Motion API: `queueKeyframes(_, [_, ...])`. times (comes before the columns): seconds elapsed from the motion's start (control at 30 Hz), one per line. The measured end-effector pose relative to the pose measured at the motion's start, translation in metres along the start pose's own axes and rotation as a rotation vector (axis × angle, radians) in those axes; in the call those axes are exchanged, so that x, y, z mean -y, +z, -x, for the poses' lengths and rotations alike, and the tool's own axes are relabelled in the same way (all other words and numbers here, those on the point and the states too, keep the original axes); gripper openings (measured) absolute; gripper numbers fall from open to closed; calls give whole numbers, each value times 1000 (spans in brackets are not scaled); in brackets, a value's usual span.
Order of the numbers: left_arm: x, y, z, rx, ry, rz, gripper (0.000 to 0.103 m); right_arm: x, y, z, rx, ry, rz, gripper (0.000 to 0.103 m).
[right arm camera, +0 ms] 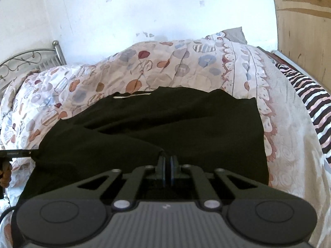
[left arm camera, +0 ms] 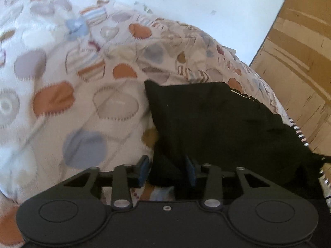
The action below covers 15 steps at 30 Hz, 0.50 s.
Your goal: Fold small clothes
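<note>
A black garment (right arm camera: 153,128) is seen spread over a patterned quilt (right arm camera: 128,70) on a bed, its cloth rumpled into broad folds. In the right wrist view a thin pale strip (right arm camera: 132,96), possibly a neck label, is seen at the garment's far edge; no writing can be read on it.

The right gripper (right arm camera: 168,165) is seen with its jaws drawn together, and the near edge of the black cloth appears pinched between the blue-edged pads (right arm camera: 164,166). A small pale mark is seen on the gripper's ribbed housing, but it cannot be read.

The left gripper (left arm camera: 167,169) is seen with its jaws parted, a bunched corner of the black garment (left arm camera: 217,124) lying between the blue pads (left arm camera: 143,168); the cloth appears to touch the pads, though whether it is clamped cannot be told. In that view the quilt (left arm camera: 72,82) is blurred, printed with orange, blue and grey rounds.

At the left edge of the right wrist view a dark bar (right arm camera: 16,153) with tiny illegible lettering is seen at the garment's corner. A striped cloth (right arm camera: 310,103) in black, white and pink lies at the quilt's right side. A metal bedstead (right arm camera: 31,62) with scrollwork stands at the far left against a white wall (right arm camera: 144,6), and a wooden panel (right arm camera: 304,31) stands on the right.
</note>
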State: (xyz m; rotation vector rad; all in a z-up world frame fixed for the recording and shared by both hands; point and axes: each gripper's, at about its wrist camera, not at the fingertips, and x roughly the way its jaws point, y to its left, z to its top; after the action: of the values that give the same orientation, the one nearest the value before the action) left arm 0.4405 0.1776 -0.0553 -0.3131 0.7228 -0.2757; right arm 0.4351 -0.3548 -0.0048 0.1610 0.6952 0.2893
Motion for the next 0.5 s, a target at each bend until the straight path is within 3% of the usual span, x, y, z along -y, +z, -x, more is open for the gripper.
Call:
queueKeyframes(0.03, [0, -1, -1, -7, -16, 9, 15, 1, 0, -3, -4, -4, -1, 6])
queueKeyframes(0.1, [5, -2, 3, 12, -26, 11, 7, 1, 1, -10, -13, -15, -2, 7])
queueKeyframes(0.2, [7, -4, 18, 66, -45, 77, 6, 0, 1, -16, -21, -24, 11, 7])
queueKeyframes(0.37, [-16, -20, 43, 194, -90, 316, 5, -7, 2, -24, -22, -16, 31, 7])
queueKeyframes(0.5, [-31, -34, 40, 226, -75, 457, 5, -10, -3, -29, -34, -38, 47, 7])
